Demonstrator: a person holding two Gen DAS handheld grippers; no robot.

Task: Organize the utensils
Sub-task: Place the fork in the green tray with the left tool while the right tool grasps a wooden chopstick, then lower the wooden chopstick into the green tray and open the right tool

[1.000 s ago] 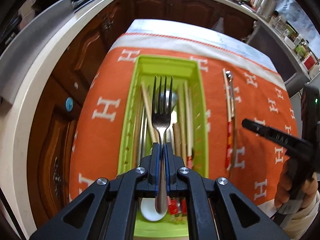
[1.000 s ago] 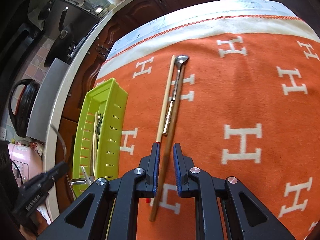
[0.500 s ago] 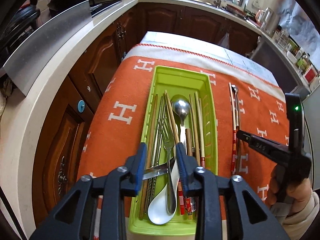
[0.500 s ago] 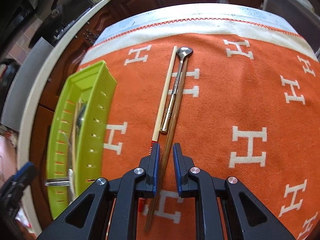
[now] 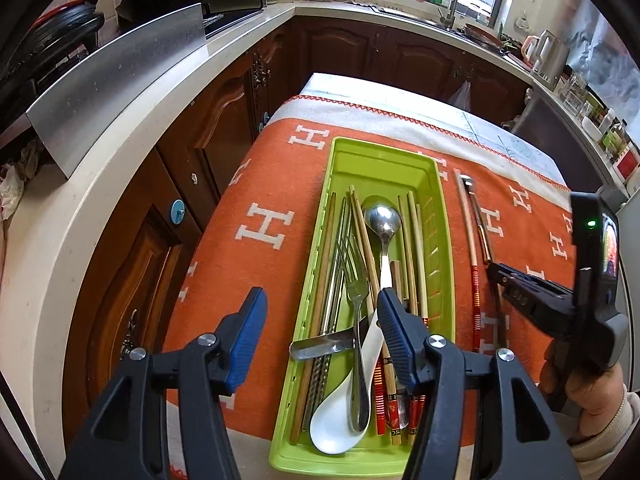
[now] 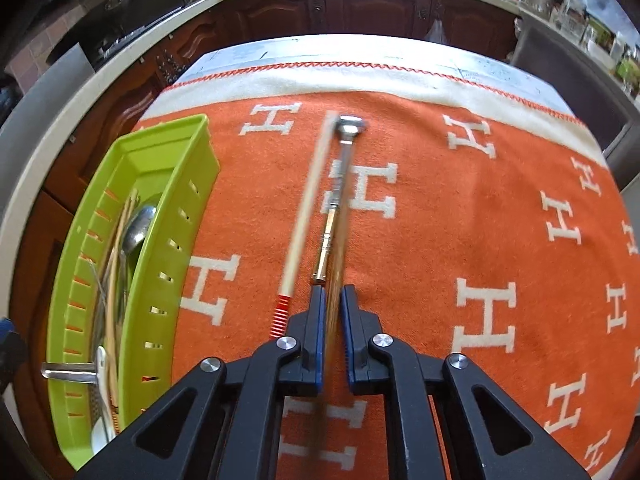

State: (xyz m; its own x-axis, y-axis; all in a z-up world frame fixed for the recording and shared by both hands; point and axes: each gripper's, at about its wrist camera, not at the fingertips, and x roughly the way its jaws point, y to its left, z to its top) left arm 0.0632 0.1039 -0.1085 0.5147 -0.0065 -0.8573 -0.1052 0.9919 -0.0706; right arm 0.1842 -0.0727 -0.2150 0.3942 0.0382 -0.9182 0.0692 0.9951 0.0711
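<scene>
Fork (image 5: 357,288) now in tray (image 5: 444,276); my left tool (image 5: 320,320) opening, empty. Right tool (image 6: 331,312) clamped on brown chopstick (image 6: 335,264); two utensils left on desk.

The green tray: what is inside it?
In the green tray: fork, metal spoon, white spoon, chopsticks. Lower pieces are partly covered.
</scene>
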